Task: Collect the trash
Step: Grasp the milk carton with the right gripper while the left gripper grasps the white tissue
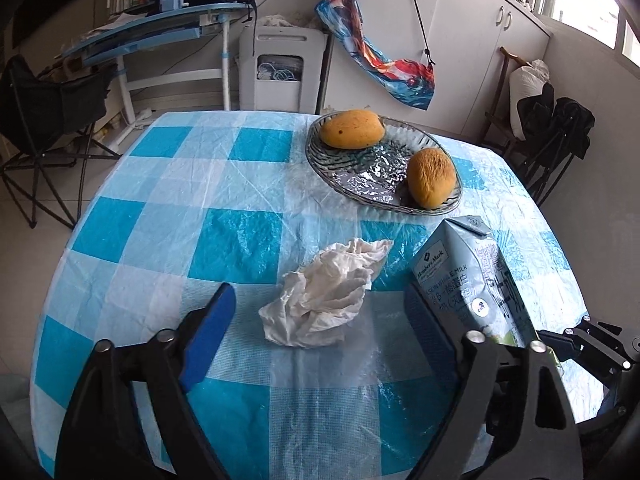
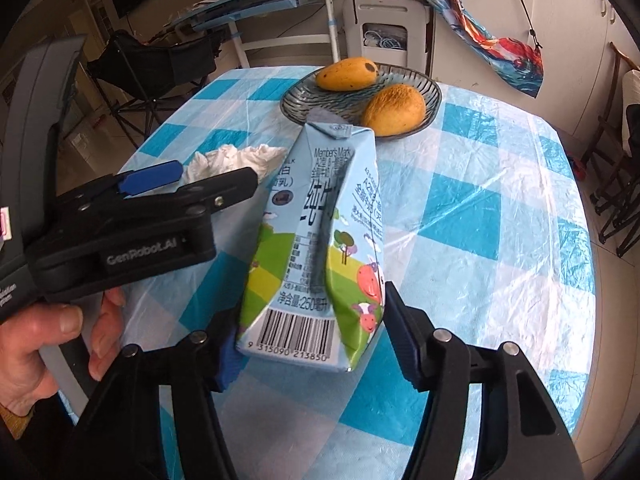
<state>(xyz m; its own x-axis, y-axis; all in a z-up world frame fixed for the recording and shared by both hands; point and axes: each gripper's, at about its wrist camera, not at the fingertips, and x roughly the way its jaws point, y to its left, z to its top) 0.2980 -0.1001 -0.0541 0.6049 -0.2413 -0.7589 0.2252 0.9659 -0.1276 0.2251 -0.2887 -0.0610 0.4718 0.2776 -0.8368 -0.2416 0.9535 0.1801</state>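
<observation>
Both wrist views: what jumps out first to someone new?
The dented milk carton dominates the right wrist view, lying on the checked table between the right gripper fingers, which touch its bottom end. Left of it a crumpled tissue sits between the left gripper fingers, untouched. Behind both, a glass plate holds two mangoes.

Tight on our right, roomy on the left

Milk carton (image 1: 472, 280) and fruit plate (image 1: 320, 156) block us; checked tablecloth (image 1: 160, 216) lies bare left of the tissue (image 1: 324, 296).
</observation>
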